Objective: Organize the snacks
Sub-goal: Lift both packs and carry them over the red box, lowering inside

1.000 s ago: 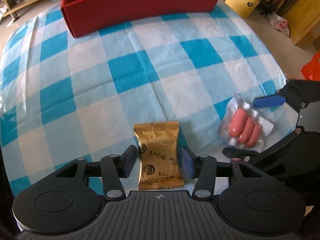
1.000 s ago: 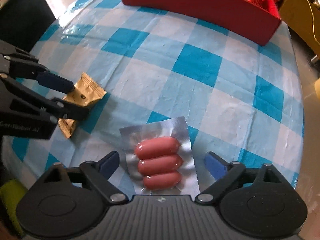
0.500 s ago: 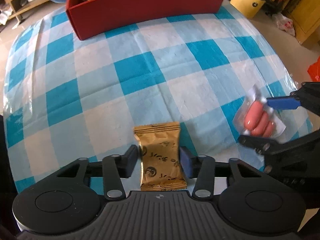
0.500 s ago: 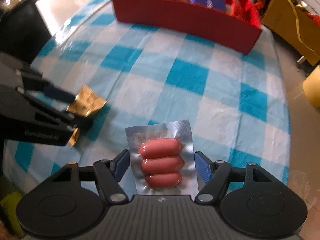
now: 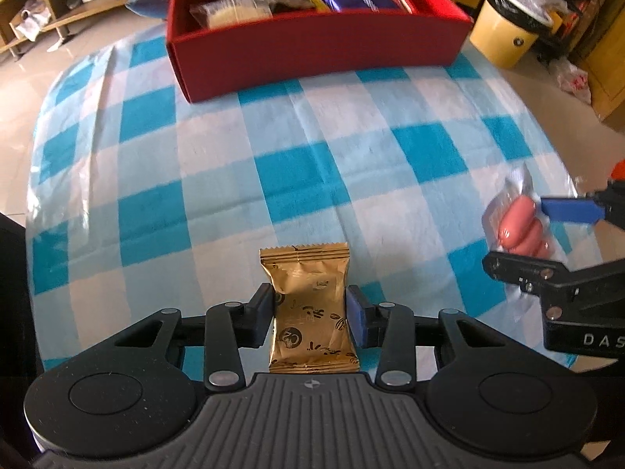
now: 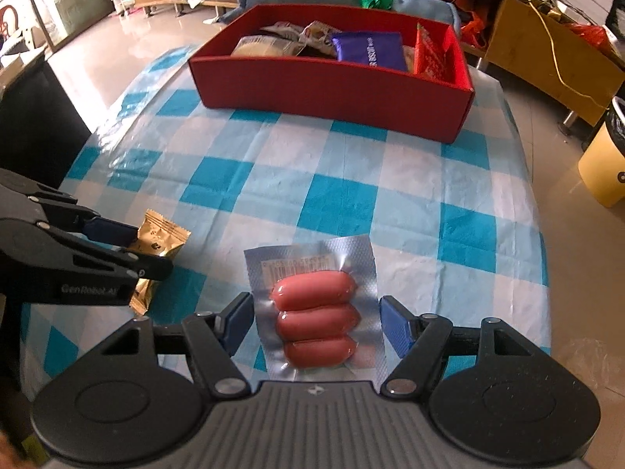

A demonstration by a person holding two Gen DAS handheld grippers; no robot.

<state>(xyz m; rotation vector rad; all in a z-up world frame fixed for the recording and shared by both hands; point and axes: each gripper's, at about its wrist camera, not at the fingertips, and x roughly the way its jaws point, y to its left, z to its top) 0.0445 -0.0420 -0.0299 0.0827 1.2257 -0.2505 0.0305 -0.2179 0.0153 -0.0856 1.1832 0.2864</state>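
The left gripper is closed on a small gold foil snack packet with dark printed motifs, its two blue-padded fingers pressing the packet's sides so the wrapper pinches in at the waist; the packet stands lengthwise between the fingers, its crimped top edge pointing away from the camera, above the blue-and-white checked tablecloth. In the right wrist view the same packet shows at the left, clamped in the left gripper's black fingers, tilted and apparently off the cloth. The right gripper is narrowed onto a clear vacuum-sealed pack of three pink sausages with a silver backing: its left pad touches the pack's edge, while the right pad sits right at the opposite edge with contact hard to confirm. In the left wrist view that pack appears at the far right, held edge-on between a blue finger pad and a black finger, raised above the cloth. At the far end of the table sits a rectangular red cardboard box, well apart from both grippers, with several wrapped snacks inside, among them a dark blue packet, a red packet against its right wall and pale wrapped items towards its left. A yellow bin with a black liner stands on the floor beyond the table's right corner.
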